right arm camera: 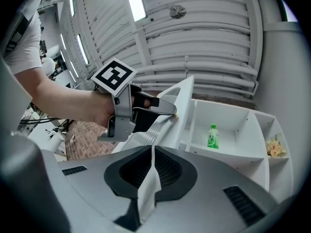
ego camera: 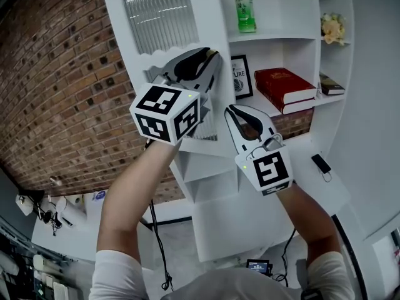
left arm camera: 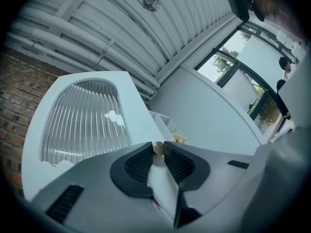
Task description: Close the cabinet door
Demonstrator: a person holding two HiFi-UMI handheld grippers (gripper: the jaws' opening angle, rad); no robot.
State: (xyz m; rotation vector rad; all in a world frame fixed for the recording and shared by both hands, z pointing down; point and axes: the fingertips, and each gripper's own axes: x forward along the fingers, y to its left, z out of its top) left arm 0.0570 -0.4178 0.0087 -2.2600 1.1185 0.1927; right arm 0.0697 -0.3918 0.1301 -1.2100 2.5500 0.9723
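The white cabinet door [ego camera: 125,36] with a ribbed glass pane [ego camera: 159,14] stands swung out from the shelf unit. My left gripper [ego camera: 211,56] reaches up to the door's free edge. In the left gripper view its tips [left arm camera: 158,147] are shut on the small round knob [left arm camera: 158,148], with the pane [left arm camera: 82,120] to the left. My right gripper [ego camera: 232,111] is lower, below the left one, pointing at the door's lower part. Its jaws [right arm camera: 153,148] are shut with nothing between them. The right gripper view also shows the left gripper [right arm camera: 170,109] at the door's edge.
Open shelves to the right hold a green bottle [ego camera: 244,6], a framed picture [ego camera: 240,77], red books [ego camera: 289,87], a dark book [ego camera: 331,85] and flowers [ego camera: 333,29]. A small black object [ego camera: 321,164] lies on the white counter. A brick wall [ego camera: 56,92] is left of the door.
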